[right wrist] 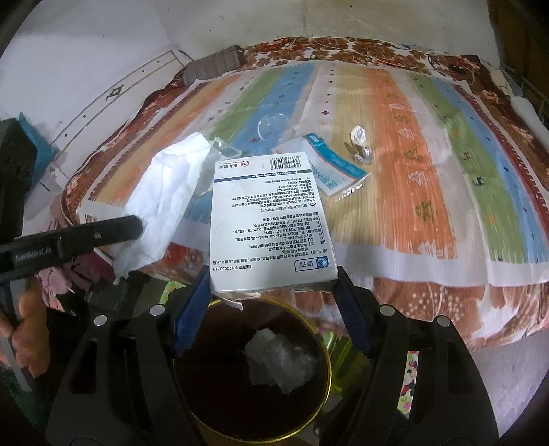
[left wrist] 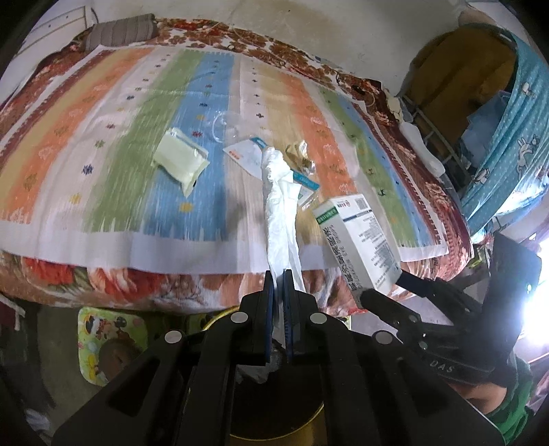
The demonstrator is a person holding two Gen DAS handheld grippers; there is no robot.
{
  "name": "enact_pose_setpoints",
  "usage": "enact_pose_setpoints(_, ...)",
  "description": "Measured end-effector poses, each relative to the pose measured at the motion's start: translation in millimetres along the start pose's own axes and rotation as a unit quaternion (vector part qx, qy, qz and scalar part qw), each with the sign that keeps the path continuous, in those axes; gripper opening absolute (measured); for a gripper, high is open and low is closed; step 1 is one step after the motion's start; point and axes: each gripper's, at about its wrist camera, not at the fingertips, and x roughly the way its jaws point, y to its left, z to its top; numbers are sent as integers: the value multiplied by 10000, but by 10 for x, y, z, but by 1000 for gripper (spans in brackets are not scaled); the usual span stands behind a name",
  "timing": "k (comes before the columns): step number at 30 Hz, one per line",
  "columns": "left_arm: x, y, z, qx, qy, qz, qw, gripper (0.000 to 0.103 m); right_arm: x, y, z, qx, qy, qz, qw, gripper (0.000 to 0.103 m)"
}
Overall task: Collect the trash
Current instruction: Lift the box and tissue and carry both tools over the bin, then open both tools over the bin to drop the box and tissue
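My left gripper (left wrist: 278, 274) is shut on a long white tissue (left wrist: 279, 206) that sticks up over the bed's edge. My right gripper (right wrist: 272, 278) is shut on a white medicine box (right wrist: 267, 219), its blue pads pressing on both sides. Both hang over a dark round bin with a gold rim (right wrist: 329, 370), where a crumpled clear plastic wad (right wrist: 278, 360) lies. On the striped sheet lie a pale yellow packet (left wrist: 180, 159), a clear plastic lid (right wrist: 272, 125), a blue-and-white wrapper (right wrist: 329, 164) and a crumpled foil wrapper (right wrist: 360, 144).
The bed has a striped sheet (left wrist: 103, 137) over a floral blanket (left wrist: 103, 278), with a grey pillow (left wrist: 120, 32) at its far end. A shelf with a blue curtain (left wrist: 507, 137) stands to the right. A cartoon-printed green stool (left wrist: 103, 339) sits beside the bin.
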Motion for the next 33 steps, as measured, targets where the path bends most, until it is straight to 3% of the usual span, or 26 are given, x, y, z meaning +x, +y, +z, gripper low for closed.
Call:
enact_pose_setpoints(12, -5, -8, -383, -87, 247, 5, 9997, 4, -55, 36, -426, 169, 203, 140, 9996, 66)
enact_pose_setpoints(33, 186, 88, -961, -283, 933, 416, 9944, 4, 80, 105, -1050, 132, 826, -243, 9962, 66)
